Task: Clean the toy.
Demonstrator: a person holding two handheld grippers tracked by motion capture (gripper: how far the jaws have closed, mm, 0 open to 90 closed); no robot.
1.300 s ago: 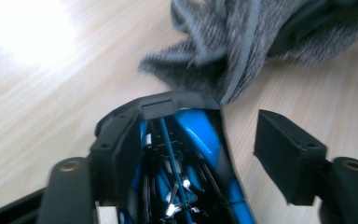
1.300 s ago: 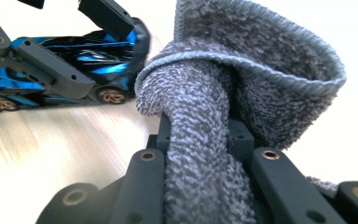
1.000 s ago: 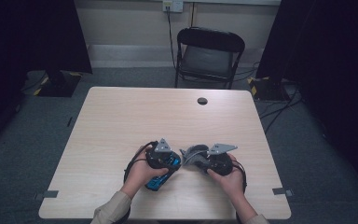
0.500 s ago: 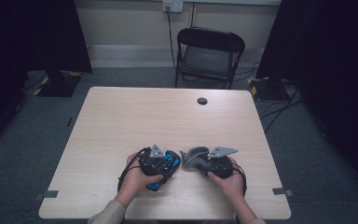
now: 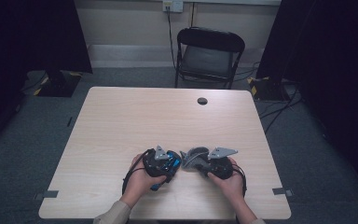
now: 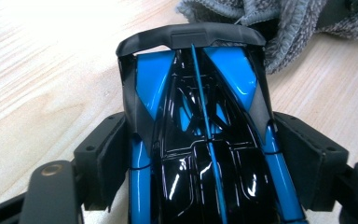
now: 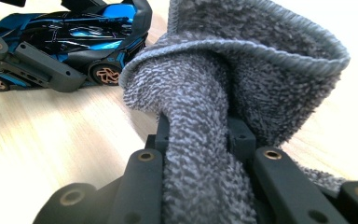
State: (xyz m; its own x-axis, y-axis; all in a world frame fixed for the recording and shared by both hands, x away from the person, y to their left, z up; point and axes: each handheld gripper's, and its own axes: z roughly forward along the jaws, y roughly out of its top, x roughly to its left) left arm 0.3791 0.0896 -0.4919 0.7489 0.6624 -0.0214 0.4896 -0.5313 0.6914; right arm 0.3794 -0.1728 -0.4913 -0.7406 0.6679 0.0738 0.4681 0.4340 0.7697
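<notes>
While the table [image 5: 121,121] is bare elsewhere, work is kept at its near edge. The grey cloth [image 7: 242,70] is pinched in the right gripper [image 7: 200,140]. The toy car [image 6: 200,130] sits between the left gripper [image 6: 200,158] jaws, just reopened, then eased in; contact unclear. Car should be clamped first, then wiped lightly.

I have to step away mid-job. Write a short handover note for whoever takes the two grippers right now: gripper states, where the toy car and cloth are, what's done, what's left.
Left gripper: jaws sit on both flanks of the blue and black toy car; they have just been opening and closing, so check the grip before lifting.
Right gripper: shut on a bunched grey cloth.
Place: both are at the near edge of the table, the car resting on its wheels, the cloth right at the car's end.
Done: car and cloth picked up and brought together.
Left: probably wiping the car; no wiping can be judged from these pictures.
</notes>
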